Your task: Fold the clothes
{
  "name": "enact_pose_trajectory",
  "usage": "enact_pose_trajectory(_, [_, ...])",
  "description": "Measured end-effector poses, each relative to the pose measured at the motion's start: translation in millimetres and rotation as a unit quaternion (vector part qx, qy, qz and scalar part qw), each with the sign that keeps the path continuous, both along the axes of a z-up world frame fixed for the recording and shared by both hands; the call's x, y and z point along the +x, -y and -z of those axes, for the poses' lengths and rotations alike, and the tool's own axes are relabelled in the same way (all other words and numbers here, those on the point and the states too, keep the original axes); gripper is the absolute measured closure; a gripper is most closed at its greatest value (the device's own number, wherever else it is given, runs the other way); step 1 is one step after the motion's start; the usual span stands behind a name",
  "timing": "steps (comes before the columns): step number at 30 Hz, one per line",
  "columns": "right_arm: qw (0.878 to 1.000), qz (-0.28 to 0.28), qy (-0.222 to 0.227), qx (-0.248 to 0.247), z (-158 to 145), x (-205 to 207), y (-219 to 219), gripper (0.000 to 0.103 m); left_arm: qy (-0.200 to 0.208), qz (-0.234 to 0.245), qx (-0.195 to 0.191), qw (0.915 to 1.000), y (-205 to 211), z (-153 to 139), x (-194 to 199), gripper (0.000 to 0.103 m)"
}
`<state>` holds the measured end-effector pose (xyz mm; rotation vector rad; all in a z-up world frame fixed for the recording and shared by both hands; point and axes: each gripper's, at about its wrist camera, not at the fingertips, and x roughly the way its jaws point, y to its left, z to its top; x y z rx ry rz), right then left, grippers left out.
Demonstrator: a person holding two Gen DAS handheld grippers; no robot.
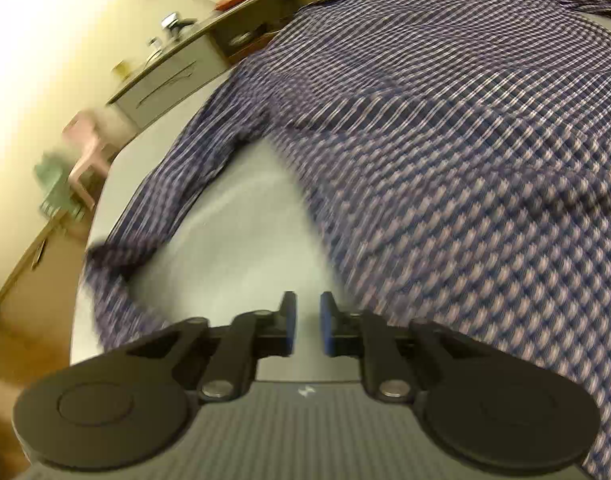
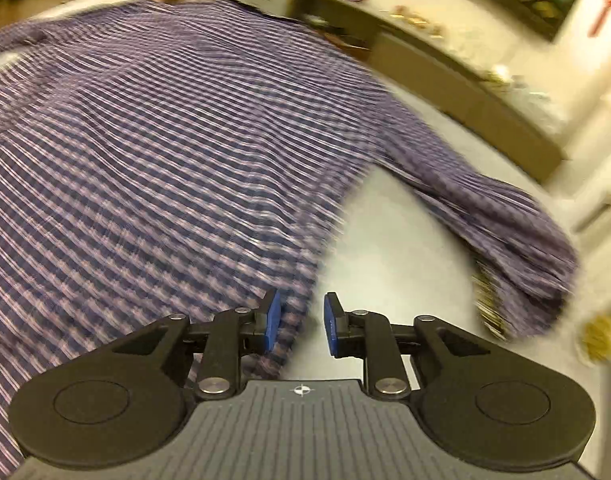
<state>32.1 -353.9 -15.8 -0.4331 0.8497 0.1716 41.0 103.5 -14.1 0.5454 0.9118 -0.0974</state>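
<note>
A purple-and-white checked shirt (image 1: 445, 140) lies spread over a grey table (image 1: 233, 220). One sleeve (image 1: 177, 176) runs down along the table's left edge. My left gripper (image 1: 308, 322) hovers over bare table just beside the shirt's side edge, its blue pads a narrow gap apart with nothing between them. In the right wrist view the shirt (image 2: 165, 140) fills the left, and its other sleeve (image 2: 505, 216) trails to the right over the table (image 2: 385, 248). My right gripper (image 2: 302, 320) is open above the shirt's lower corner. Its left finger is over cloth and its right finger over bare table.
A long counter (image 1: 165, 68) with small items runs behind the table and shows in the right wrist view as well (image 2: 445, 60). A pink plastic stool (image 1: 87, 148) stands on the floor past the table's left edge. Something yellow (image 2: 597, 336) lies near the far right.
</note>
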Motion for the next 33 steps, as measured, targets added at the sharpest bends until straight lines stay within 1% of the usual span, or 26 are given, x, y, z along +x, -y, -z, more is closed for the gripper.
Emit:
enact_pose_trajectory(1, [1.000,0.016,0.005,-0.014,2,-2,1,0.078,0.007,0.006,-0.025,0.9996,-4,-10,-15,0.089])
enact_pose_trajectory(2, [0.999,0.014,0.020,-0.021,2,-13,-7,0.077,0.007,0.012,-0.051,0.9986,-5,-17,-26,0.086])
enact_pose_trajectory(3, [0.999,0.008,0.035,-0.025,1,-25,-16,0.075,0.006,0.018,-0.076,0.9969,-6,-24,-37,0.079])
enact_pose_trajectory(4, [0.999,-0.016,0.040,-0.002,-1,-36,-27,0.062,0.000,0.021,-0.101,0.9946,-4,-27,-47,0.071])
enact_pose_trajectory(5, [0.998,-0.040,0.046,0.020,-3,-47,-38,0.047,-0.009,0.025,-0.123,0.9921,-1,-27,-50,0.051])
enact_pose_trajectory(6, [0.996,-0.063,0.049,0.043,-5,-58,-49,0.043,-0.018,0.028,-0.143,0.9891,3,-26,-54,0.041])
enact_pose_trajectory(8, [0.992,-0.095,0.032,0.075,1,-72,-66,0.041,-0.030,0.029,-0.155,0.9871,15,-17,-63,0.046])
enact_pose_trajectory(9, [0.990,-0.107,0.023,0.084,5,-76,-75,0.041,-0.034,0.029,-0.153,0.9873,20,-11,-65,0.065])
enact_pose_trajectory(10, [0.990,-0.115,0.017,0.079,10,-77,-79,0.041,-0.031,0.025,-0.143,0.9889,22,-6,-66,0.085])
enact_pose_trajectory(11, [0.991,-0.118,0.013,0.067,16,-76,-81,0.042,-0.028,0.021,-0.135,0.9903,23,-1,-66,0.102])
enact_pose_trajectory(12, [0.991,-0.120,0.010,0.057,20,-74,-83,0.043,-0.020,0.018,-0.140,0.9898,18,-2,-68,0.103])
enact_pose_trajectory(13, [0.992,-0.111,0.006,0.061,22,-73,-78,0.043,-0.014,0.008,-0.154,0.9880,9,-6,-72,0.103])
enact_pose_trajectory(15, [0.995,-0.076,-0.011,0.071,21,-68,-58,0.043,-0.009,-0.028,-0.178,0.9835,-17,-12,-76,0.103])
enact_pose_trajectory(17, [0.997,-0.044,-0.012,0.066,18,-64,-41,0.041,-0.010,-0.061,-0.192,0.9795,-36,-15,-79,0.103])
enact_pose_trajectory(18, [0.998,-0.031,-0.011,0.062,18,-64,-31,0.041,-0.002,-0.078,-0.180,0.9806,-40,-19,-82,0.103])
enact_pose_trajectory(19, [0.998,-0.018,-0.009,0.057,18,-64,-22,0.041,0.003,-0.078,-0.173,0.9819,-40,-23,-86,0.101])
enact_pose_trajectory(20, [0.999,-0.010,-0.005,0.052,18,-65,-15,0.041,0.007,-0.076,-0.170,0.9824,-37,-30,-90,0.091])
enact_pose_trajectory(21, [0.999,-0.007,0.000,0.047,16,-66,-14,0.041,0.022,-0.076,-0.161,0.9839,-32,-38,-96,0.086])
enact_pose_trajectory(23, [0.999,-0.020,0.015,0.039,18,-76,-20,0.041,0.054,-0.042,-0.142,0.9876,-11,-50,-111,0.085])
enact_pose_trajectory(24, [0.998,-0.037,0.023,0.050,15,-82,-26,0.041,0.052,-0.014,-0.147,0.9876,3,-52,-116,0.081])
enact_pose_trajectory(25, [0.996,-0.057,0.026,0.068,12,-89,-31,0.040,0.050,0.013,-0.153,0.9870,17,-54,-121,0.080])
enact_pose_trajectory(27, [0.990,-0.097,0.023,0.095,11,-99,-50,0.040,0.034,0.060,-0.138,0.9880,45,-45,-120,0.078])
enact_pose_trajectory(28, [0.990,-0.106,0.011,0.093,15,-100,-54,0.040,0.026,0.074,-0.127,0.9888,54,-37,-117,0.078])
enact_pose_trajectory(30, [0.988,-0.122,-0.013,0.090,21,-102,-60,0.042,0.001,0.078,-0.099,0.9920,63,-17,-110,0.078])
enact_pose_trajectory(31, [0.988,-0.124,-0.026,0.089,25,-104,-59,0.043,-0.010,0.080,-0.095,0.9922,63,-10,-108,0.078])
enact_pose_trajectory(33, [0.984,-0.135,-0.061,0.103,23,-114,-51,0.043,-0.028,0.087,-0.092,0.9916,59,-4,-118,0.082])
